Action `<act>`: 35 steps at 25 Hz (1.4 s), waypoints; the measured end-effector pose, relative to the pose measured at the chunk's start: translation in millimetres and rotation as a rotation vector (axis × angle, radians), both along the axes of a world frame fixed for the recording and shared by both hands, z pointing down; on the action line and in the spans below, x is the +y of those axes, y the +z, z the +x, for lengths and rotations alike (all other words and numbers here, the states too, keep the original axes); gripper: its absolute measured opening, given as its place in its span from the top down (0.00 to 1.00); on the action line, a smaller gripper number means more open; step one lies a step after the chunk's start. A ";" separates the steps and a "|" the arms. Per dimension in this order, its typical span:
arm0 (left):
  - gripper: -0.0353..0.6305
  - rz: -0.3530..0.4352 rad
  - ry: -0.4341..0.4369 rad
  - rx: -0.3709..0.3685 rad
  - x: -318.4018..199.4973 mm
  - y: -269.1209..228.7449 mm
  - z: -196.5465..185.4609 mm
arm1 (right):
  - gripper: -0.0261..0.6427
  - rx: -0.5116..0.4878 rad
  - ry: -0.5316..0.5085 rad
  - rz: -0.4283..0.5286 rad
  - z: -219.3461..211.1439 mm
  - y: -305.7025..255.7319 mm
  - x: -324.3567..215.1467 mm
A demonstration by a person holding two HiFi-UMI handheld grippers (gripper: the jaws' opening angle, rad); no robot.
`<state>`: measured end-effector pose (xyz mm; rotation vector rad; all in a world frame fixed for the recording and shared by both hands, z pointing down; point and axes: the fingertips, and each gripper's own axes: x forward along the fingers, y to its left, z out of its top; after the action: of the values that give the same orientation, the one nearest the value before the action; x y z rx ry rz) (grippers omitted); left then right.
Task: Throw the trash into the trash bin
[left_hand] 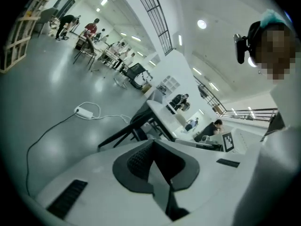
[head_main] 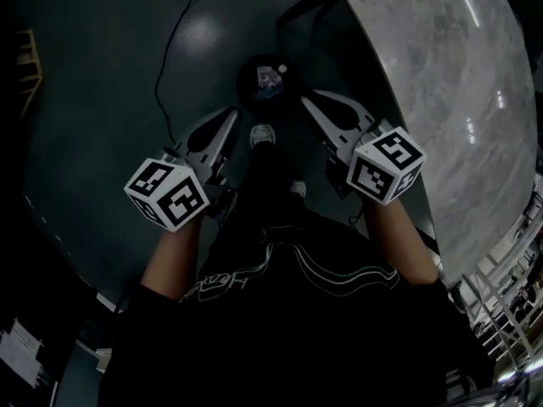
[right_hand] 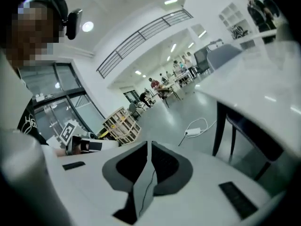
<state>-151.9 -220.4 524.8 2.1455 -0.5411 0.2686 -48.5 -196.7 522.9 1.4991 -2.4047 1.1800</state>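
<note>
A round black trash bin stands on the dark floor just ahead of the person's shoe, with a pale bluish scrap of trash lying inside it. Both grippers are held up in front of the body, pointing towards the bin from either side. My left gripper is shut and holds nothing; in its own view the pads meet. My right gripper also has its jaws together with nothing between them. Neither gripper view shows the bin.
A grey marble table curves along the right. A cable runs over the floor to a white power adapter. Black table legs, wooden crates and people at distant desks stand around.
</note>
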 end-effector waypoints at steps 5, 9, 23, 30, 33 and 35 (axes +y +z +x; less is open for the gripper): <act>0.94 0.102 0.133 0.102 66.5 -90.5 39.0 | 0.88 -0.081 -0.015 0.140 31.0 -96.4 70.9; 0.94 0.240 0.251 0.172 112.4 -149.2 68.5 | 0.88 0.006 0.029 0.226 58.6 -141.9 117.3; 0.94 0.498 0.468 0.387 282.0 -309.2 124.6 | 0.90 0.116 0.141 0.466 85.7 -279.6 294.4; 0.94 0.526 0.588 0.421 353.5 -327.5 151.6 | 0.91 0.189 0.238 0.507 102.6 -303.7 360.6; 0.94 0.543 0.616 0.433 371.2 -336.2 161.1 | 0.91 0.195 0.266 0.529 108.1 -312.3 379.6; 0.94 0.552 0.628 0.438 378.0 -341.6 163.7 | 0.91 0.200 0.277 0.537 109.7 -317.1 387.0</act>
<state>11.8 157.6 183.2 2.7628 0.3725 -0.0303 61.2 190.2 205.8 2.0317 -2.5488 0.3787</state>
